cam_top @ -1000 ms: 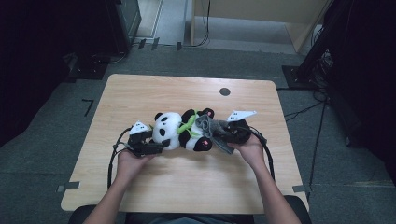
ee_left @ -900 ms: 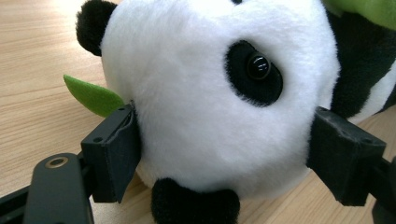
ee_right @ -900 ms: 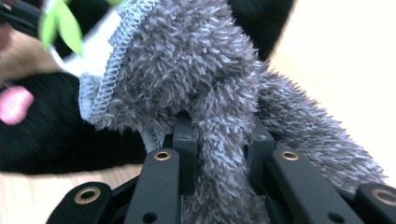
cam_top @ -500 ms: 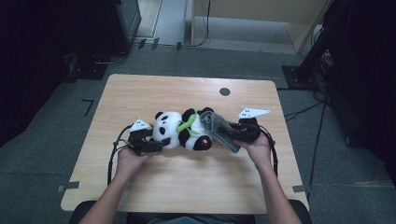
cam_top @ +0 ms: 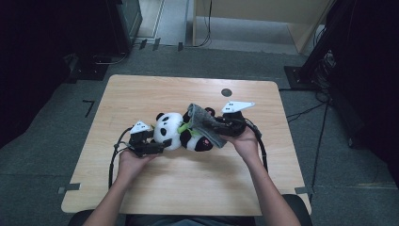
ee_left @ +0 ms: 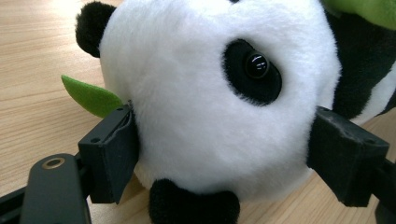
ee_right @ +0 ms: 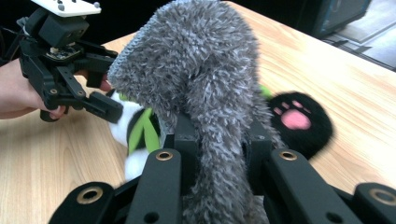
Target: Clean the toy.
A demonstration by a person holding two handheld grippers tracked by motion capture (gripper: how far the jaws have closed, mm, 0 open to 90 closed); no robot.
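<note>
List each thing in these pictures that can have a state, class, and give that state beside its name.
Panda plush: lying on the table, head clamped between the left gripper's jaws.
Grey fuzzy cloth: lifted over the panda, pinched in the right gripper.
Left gripper: shut on the panda's head.
Right gripper: shut on the cloth.
Table: bearing the panda.

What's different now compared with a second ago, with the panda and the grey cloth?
The right gripper, shut on the grey cloth, has lifted its free end up over the toy panda's body. The left gripper stays clamped on the panda's head, and the panda lies where it was on the table.
</note>
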